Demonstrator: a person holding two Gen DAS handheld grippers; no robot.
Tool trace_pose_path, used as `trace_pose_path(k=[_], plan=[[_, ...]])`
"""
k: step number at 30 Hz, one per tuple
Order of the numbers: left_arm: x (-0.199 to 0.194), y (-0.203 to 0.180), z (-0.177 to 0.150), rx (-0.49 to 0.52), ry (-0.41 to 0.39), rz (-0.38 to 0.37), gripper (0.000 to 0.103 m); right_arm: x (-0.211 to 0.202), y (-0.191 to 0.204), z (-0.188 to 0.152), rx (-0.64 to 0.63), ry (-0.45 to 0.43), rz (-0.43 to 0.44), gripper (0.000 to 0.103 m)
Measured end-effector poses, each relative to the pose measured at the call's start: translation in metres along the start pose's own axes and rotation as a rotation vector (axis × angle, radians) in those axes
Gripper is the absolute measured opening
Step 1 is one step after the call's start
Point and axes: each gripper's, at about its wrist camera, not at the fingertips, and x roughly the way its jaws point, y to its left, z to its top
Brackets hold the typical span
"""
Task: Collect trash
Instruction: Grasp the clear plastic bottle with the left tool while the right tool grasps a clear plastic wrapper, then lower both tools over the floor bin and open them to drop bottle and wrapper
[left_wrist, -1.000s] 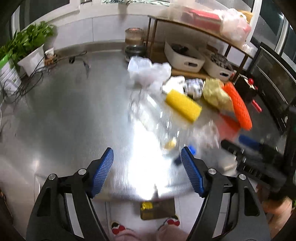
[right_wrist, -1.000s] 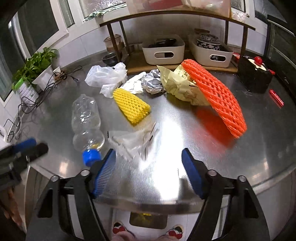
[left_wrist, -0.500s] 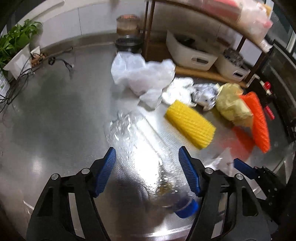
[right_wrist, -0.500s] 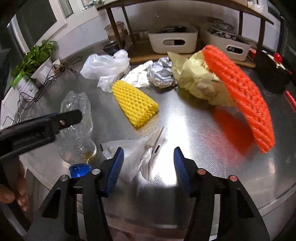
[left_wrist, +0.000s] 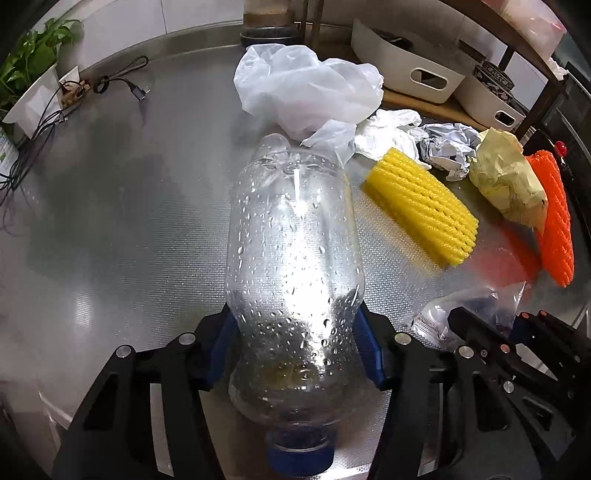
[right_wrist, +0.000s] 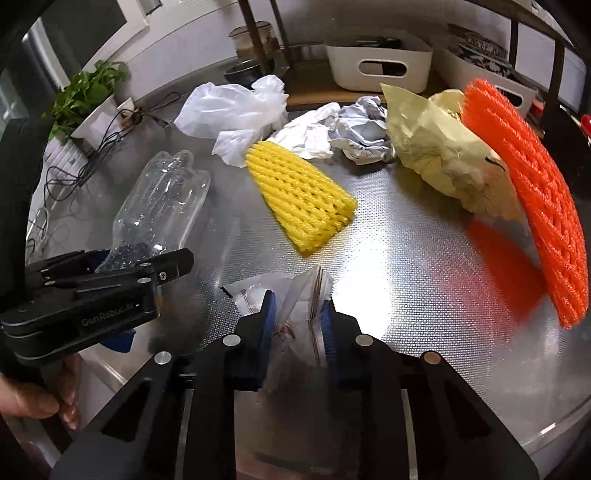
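Gripping: left hand-held gripper (left_wrist: 295, 347) clamped on plastic bottle (left_wrist: 295, 266) | right hand-held gripper (right_wrist: 297, 325) pinching clear wrapper (right_wrist: 295, 299)

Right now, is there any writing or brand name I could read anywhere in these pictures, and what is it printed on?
"GenRobot.AI": pale letters on the black body of the left tongs, seen from the right wrist camera.
Crumpled white paper ball: dark marks on it, too small to read.
Clear plastic wrapper held in the right tongs: faint reddish print, blurred.
Nothing else bears readable text.
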Motion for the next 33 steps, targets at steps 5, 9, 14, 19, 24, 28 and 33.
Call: trace_pose_path(k=[5,9,14,19,24,28,33], plan=[[-0.005,-0.001,-0.009,0.019,0.004,0.000,0.052,-0.008,0.002,-0.004,-0.006,-0.005,-0.003,0.022],[-0.016,0.000,-0.021,0.018,-0.004,-0.003,0.052,-0.016,0.003,-0.007,-0.012,-0.017,-0.011,0.021],[-0.036,0.000,-0.041,0.020,-0.022,-0.006,0.051,-0.033,0.007,-0.020,-0.016,-0.036,-0.011,0.020],[-0.061,-0.002,-0.073,0.034,-0.037,-0.011,0.051,-0.052,0.008,-0.041,-0.017,-0.048,-0.010,0.020],[-0.086,-0.007,-0.110,0.052,-0.051,-0.019,0.051,-0.073,0.008,-0.070,-0.015,-0.042,-0.001,0.020],[-0.101,-0.012,-0.138,0.062,-0.052,-0.028,0.051,-0.087,0.013,-0.093,-0.021,-0.024,0.015,0.020],[-0.111,-0.016,-0.174,0.085,-0.026,-0.056,0.050,-0.092,0.015,-0.129,-0.003,0.027,0.028,0.020]])
